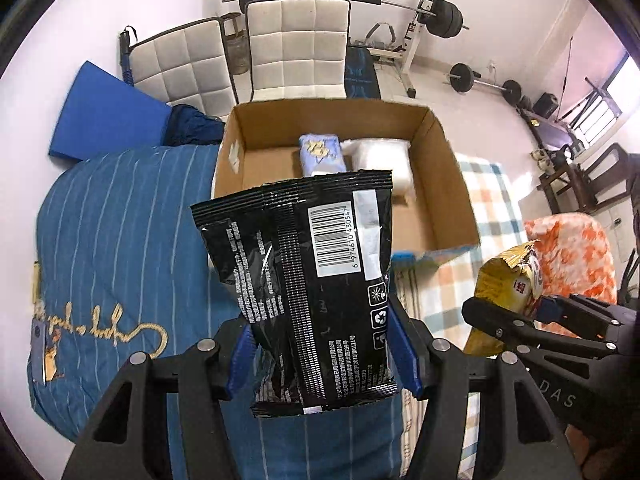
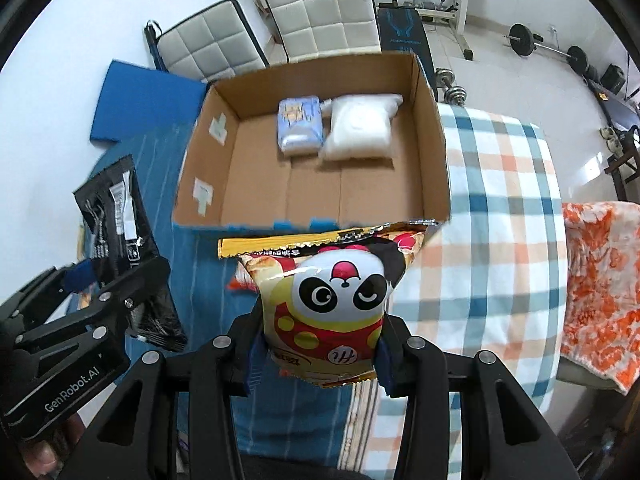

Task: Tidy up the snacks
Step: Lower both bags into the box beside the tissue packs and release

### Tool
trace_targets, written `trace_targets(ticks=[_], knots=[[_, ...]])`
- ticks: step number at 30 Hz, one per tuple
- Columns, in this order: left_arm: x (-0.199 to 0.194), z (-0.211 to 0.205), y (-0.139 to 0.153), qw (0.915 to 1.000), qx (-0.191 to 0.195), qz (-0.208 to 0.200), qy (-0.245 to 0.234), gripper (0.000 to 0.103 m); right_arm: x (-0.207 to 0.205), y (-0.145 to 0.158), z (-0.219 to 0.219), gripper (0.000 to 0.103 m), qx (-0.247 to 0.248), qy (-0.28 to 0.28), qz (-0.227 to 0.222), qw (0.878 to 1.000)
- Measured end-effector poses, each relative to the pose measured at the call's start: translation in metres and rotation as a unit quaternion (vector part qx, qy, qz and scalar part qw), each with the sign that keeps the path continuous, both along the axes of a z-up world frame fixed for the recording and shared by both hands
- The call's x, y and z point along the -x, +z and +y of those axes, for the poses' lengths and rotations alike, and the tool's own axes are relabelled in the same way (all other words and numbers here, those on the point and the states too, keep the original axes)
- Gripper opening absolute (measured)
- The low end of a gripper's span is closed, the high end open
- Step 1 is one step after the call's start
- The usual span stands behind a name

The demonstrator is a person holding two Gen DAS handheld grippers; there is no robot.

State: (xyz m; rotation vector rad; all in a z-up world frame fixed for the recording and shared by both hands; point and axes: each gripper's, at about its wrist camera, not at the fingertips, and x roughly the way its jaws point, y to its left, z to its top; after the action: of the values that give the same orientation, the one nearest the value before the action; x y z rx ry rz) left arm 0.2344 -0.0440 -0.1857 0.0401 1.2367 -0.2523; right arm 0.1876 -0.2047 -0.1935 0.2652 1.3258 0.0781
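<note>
The left gripper [image 1: 322,350] squeezes a shiny black snack bag [image 1: 304,280]; the right gripper [image 2: 316,356] squeezes a yellow panda snack bag [image 2: 336,304]. Both hang near the open brown cardboard box [image 2: 434,152] on the bed [image 2: 500,200], likely to drop in.

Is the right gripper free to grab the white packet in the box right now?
Probably not: the right gripper is shut on the panda snack bag. The white packet lies uncovered in the open cardboard box.

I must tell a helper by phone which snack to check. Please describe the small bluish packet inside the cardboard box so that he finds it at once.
Find the open cardboard box on the bed. On its floor, near the far wall, two packets lie side by side. The bluish packet is the left one, pale blue with a yellowish picture on it; its neighbour, the white packet, is plain and larger.
</note>
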Motion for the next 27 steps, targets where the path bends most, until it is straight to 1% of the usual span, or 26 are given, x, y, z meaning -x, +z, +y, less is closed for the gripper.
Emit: trace_targets(ticks=[4, 5, 7, 9, 12, 16, 22, 24, 27], knots=[[-0.042, 0.001, 0.003, 1.0000, 0.005, 0.005, 0.003, 0.056, -0.037, 0.000, -0.014, 0.046, -0.004, -0.013, -0.004, 1.000], [-0.053, 0.002, 0.001, 0.9999, 0.006, 0.011, 0.004, 0.056, -0.049, -0.002, -0.016, 0.046, 0.001, -0.012, -0.002, 1.000], [-0.077, 0.003, -0.005, 0.9997, 0.008, 0.023, 0.007, 0.056, -0.068, -0.009, -0.022, 0.046, -0.002, -0.016, 0.004, 1.000], [-0.102, 0.004, -0.016, 0.9991, 0.001, 0.041, 0.007, 0.056, -0.091, -0.024, -0.025, 0.046, -0.001, -0.013, 0.024, 1.000], [-0.137, -0.001, -0.038, 0.9975, -0.017, 0.068, 0.003, 0.056, -0.121, -0.052, -0.030, 0.046, -0.002, -0.015, 0.058, 0.998], [-0.177, -0.009, -0.076, 0.9931, -0.045, 0.108, -0.001, 0.056, -0.153, -0.098, -0.031, 0.046, 0.018, -0.013, 0.105, 0.994], [-0.218, -0.023, -0.132, 0.9847, -0.083, 0.153, -0.010, 0.056, -0.179, -0.158, -0.028, 0.046, 0.026, -0.011, 0.163, 0.986], [-0.228, -0.027, -0.147, 0.9819, -0.092, 0.165, -0.014, 0.056, -0.184, -0.172, -0.027, 0.046, 0.031, -0.007, 0.176, 0.984], [-0.242, -0.035, -0.171, 0.9772, -0.118, 0.175, -0.021, 0.056, -0.191, -0.190, -0.028, 0.046, 0.033, -0.007, 0.192, 0.981]])
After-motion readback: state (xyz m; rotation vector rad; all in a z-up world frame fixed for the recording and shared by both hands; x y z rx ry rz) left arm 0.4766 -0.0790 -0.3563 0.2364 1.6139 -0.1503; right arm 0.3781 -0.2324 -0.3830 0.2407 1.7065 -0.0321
